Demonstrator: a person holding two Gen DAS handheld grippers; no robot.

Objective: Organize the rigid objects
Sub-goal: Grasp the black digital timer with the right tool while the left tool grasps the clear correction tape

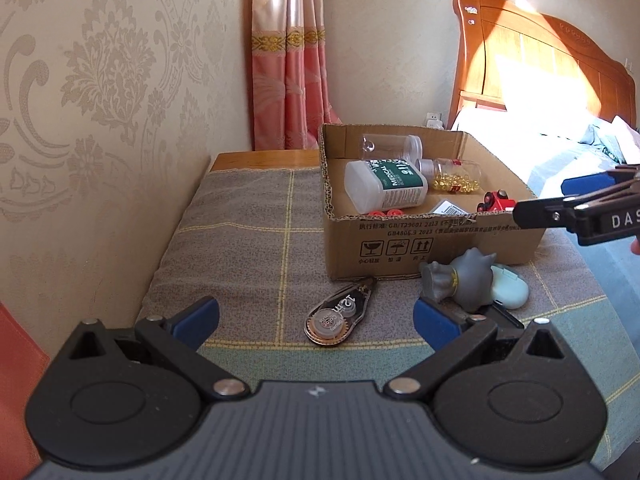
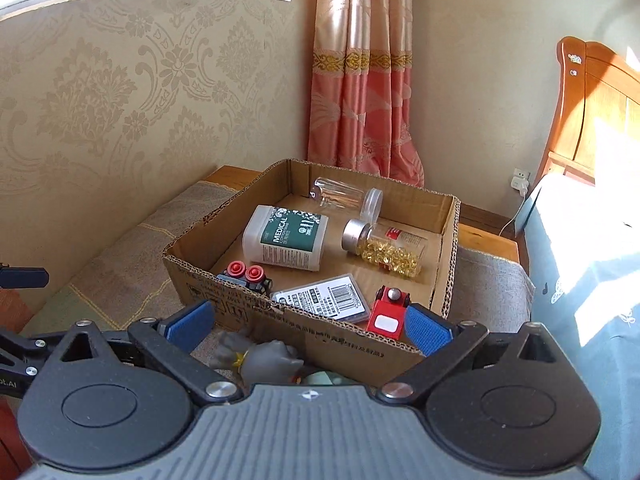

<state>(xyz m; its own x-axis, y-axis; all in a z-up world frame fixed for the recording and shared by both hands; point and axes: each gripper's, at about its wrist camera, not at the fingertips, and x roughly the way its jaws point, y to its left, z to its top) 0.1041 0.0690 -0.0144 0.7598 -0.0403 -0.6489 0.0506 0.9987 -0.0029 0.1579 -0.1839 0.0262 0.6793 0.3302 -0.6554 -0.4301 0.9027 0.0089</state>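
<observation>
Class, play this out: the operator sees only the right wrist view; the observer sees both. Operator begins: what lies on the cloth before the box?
Observer: A clear teardrop-shaped correction tape dispenser lies flat on the checked cloth, before the brown cardboard box.
Operator: Is the left gripper holding anything?
Observer: No, it is open and empty.
Operator: What's beside the grey toy figure?
Observer: A pale green rounded plastic case.

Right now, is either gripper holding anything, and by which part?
Nothing is held. The left gripper and the right gripper both stand open and empty; the small red toy car lies loose in the cardboard box.
</observation>
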